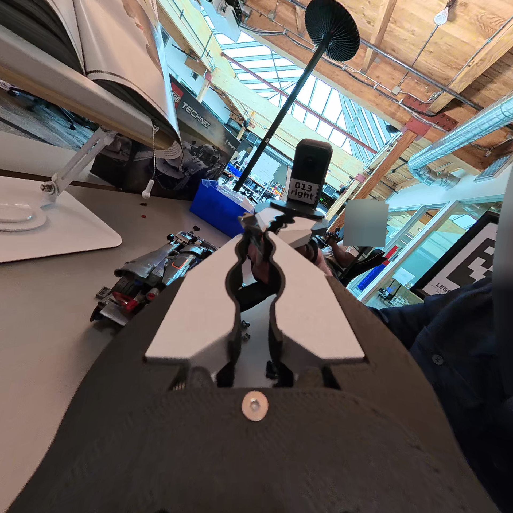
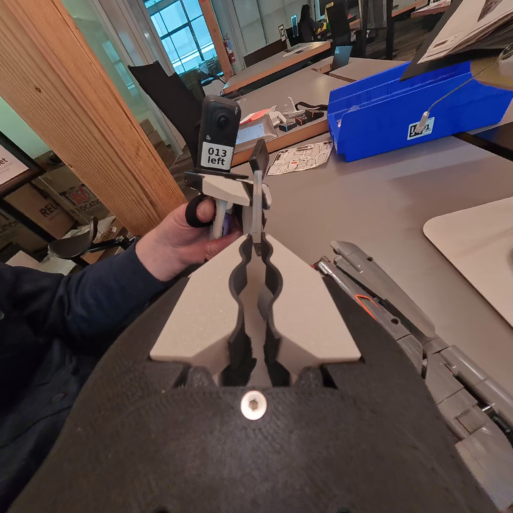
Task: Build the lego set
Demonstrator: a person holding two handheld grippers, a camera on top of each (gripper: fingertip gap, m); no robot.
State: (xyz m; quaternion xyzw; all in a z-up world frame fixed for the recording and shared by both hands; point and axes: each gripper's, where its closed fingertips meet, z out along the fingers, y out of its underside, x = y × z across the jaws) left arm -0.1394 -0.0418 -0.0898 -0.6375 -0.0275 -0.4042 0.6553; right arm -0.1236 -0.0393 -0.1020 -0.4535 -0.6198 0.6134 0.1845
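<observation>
A long, thin grey-and-black lego piece [image 2: 257,205] stands upright in the air between my two grippers. My right gripper [image 2: 256,244] is shut on its lower end. My left gripper [image 2: 254,195], held by a hand [image 2: 177,236], is closed around its middle. In the left wrist view, the left gripper [image 1: 254,240] pinches the grey piece [image 1: 251,229] at its tips, and the right gripper [image 1: 256,223] meets it from beyond. The partly built grey lego vehicle [image 1: 155,266] lies on the grey table, below and beside the right gripper [image 2: 388,305].
A blue bin [image 2: 402,111] stands at the back of the table, with a sticker sheet [image 2: 302,158] beside it. A white stand base [image 2: 472,249] lies to the right, under an open instruction booklet [image 1: 116,55]. Small loose parts [image 1: 143,209] lie near the base. A wooden post [image 2: 83,111] stands to the left. The tips of both grippers are at nearly the same place.
</observation>
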